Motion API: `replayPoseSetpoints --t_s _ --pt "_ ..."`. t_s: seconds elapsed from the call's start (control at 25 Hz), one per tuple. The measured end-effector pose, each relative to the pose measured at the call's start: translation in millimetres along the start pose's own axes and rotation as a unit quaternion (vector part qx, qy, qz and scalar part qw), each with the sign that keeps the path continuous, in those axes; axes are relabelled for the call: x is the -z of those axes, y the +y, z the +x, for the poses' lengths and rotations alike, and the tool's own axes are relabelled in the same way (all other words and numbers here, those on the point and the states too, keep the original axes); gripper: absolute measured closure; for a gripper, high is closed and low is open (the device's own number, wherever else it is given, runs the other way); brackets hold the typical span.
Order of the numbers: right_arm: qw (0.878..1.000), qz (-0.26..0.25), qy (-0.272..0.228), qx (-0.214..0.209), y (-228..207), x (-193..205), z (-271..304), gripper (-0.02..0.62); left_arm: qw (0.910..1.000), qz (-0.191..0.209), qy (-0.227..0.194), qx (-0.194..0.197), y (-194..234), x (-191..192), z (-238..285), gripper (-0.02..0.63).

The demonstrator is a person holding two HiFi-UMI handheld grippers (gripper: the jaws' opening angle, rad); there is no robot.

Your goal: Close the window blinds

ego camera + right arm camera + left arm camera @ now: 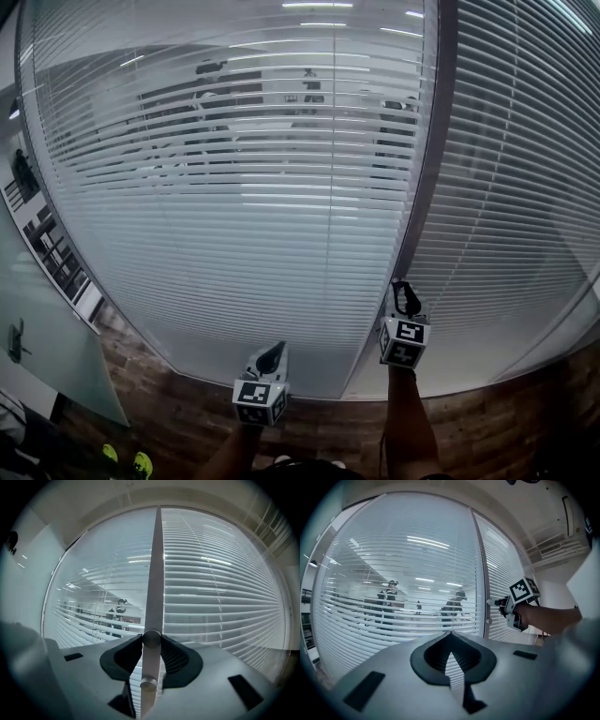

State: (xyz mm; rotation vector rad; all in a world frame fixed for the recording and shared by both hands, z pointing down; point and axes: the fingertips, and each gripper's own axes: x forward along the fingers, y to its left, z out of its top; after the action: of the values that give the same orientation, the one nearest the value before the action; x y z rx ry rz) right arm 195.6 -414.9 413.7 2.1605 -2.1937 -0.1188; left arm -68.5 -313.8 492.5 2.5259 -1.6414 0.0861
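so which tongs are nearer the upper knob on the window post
Right. The right tongs grip the upper knob between their tips; the left tongs sit off to its left, facing the blinds, clear of the post.

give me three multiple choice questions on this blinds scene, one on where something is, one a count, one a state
1. Where is the knob between the jaws of the right gripper?
A on the floor
B on the upright post between the window panes
C on a ceiling light

2. How many blinds hang here?
A one
B two
C four

3. The slats of the left blind are:
A tilted open
B shut tight
C pulled up to the top

Answers:
1 B, the right gripper view shows the jaws closed on the knob on the post.
2 B, the left blind and the right blind hang either side of the post.
3 A, the room behind shows through them.
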Motion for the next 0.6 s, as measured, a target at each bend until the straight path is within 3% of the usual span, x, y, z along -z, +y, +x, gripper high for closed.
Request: replayPoseSetpoints --t_s 0.28,0.44,0.6 --pt "1.000 -0.024 0.001 -0.001 0.3 -0.6 -0.5 0.469 0.9999 -0.005 -0.010 0.000 2.3 -5.3 -2.7 0.606" --pt "0.996 -0.091 0.003 0.002 4.8 -2.9 -1.5 0.469 0.9999 -0.008 -0.014 -0.002 7.0 -8.9 -7.0 0.606" --pt "0.984 -0.175 0.008 0.000 8.5 -4.1 -2.2 0.469 0.9999 -0.012 -0.012 -0.003 8.1 -7.5 -7.9 0.606"
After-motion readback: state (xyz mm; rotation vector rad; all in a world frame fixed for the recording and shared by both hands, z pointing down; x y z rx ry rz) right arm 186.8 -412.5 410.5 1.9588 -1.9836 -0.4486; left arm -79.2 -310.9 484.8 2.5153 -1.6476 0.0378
